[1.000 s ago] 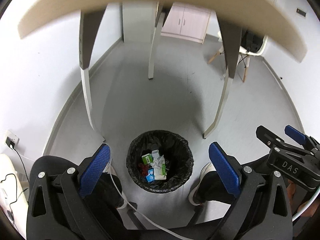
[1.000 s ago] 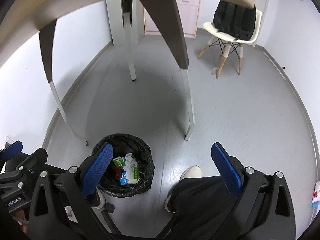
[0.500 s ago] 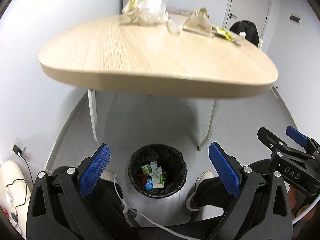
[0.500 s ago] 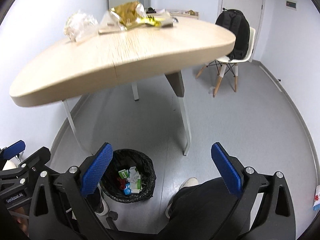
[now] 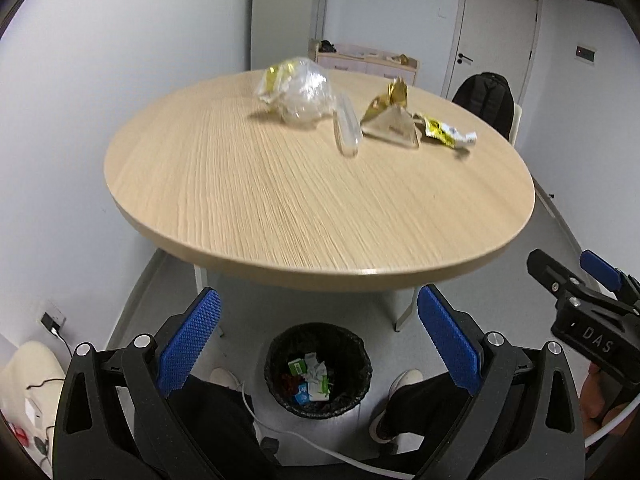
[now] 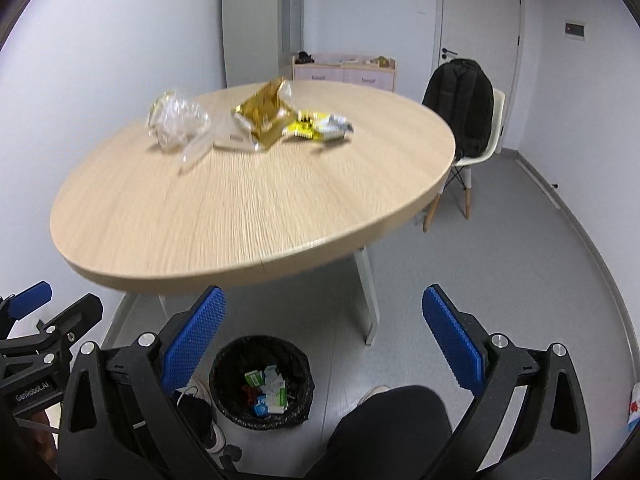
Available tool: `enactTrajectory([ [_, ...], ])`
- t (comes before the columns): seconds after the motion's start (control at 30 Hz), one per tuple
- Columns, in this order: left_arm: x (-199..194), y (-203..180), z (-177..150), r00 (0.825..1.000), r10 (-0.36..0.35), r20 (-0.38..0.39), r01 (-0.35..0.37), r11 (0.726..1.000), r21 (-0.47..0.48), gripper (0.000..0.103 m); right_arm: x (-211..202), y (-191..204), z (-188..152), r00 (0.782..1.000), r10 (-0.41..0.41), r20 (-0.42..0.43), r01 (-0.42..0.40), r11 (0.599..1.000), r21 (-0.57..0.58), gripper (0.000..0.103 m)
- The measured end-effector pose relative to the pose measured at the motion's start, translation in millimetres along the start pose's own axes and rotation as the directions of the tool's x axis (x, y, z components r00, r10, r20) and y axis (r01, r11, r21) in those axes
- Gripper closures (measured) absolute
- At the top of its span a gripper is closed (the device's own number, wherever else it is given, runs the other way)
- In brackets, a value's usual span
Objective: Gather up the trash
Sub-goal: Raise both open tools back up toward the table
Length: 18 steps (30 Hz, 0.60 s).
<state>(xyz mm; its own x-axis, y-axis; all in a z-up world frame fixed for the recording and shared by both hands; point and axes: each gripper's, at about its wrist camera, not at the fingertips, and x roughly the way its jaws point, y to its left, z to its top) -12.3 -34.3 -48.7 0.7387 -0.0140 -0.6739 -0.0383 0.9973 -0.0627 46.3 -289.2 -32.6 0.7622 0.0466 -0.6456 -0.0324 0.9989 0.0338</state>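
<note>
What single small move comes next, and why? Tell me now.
Probably reach the left hand-held gripper forward to the crumpled clear bag on the table: both grippers are open and empty, and wrappers lie there while the bin waits below.

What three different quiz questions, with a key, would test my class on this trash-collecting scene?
1. True or false: the left gripper holds a wrapper.
2. Where is the bin? A) on the table B) on the floor beside the person's feet C) on the chair
3. Fill in: the yellow wrapper lies on the round ____.

Key:
1. False; both it and the right gripper are open and empty.
2. B
3. table
</note>
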Motion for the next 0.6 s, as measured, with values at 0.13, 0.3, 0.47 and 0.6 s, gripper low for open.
enactTrajectory([
  [0.13,-6,1,13,1.0,0.011,0.014,-0.011,1.0,0.0,0.006,-7,0,15,1.0,0.008,0.016,-0.008,1.0,0.008,0.008],
  [0.3,-10,5,30,0.999,0.022,0.028,-0.022,1.0,-0.009,0.006,-12,6,35,0.999,0.014,0.038,-0.014,1.0,-0.007,0.008],
  [0.47,-9,12,49,0.998,0.042,0.037,-0.042,0.999,-0.016,0.006,-11,13,55,0.998,0.025,0.051,-0.024,1.0,-0.019,0.008],
  [0.6,-3,20,67,0.998,0.053,0.039,-0.052,0.998,-0.028,0.006,-5,18,71,0.998,0.033,0.051,-0.032,0.999,-0.024,0.008],
])
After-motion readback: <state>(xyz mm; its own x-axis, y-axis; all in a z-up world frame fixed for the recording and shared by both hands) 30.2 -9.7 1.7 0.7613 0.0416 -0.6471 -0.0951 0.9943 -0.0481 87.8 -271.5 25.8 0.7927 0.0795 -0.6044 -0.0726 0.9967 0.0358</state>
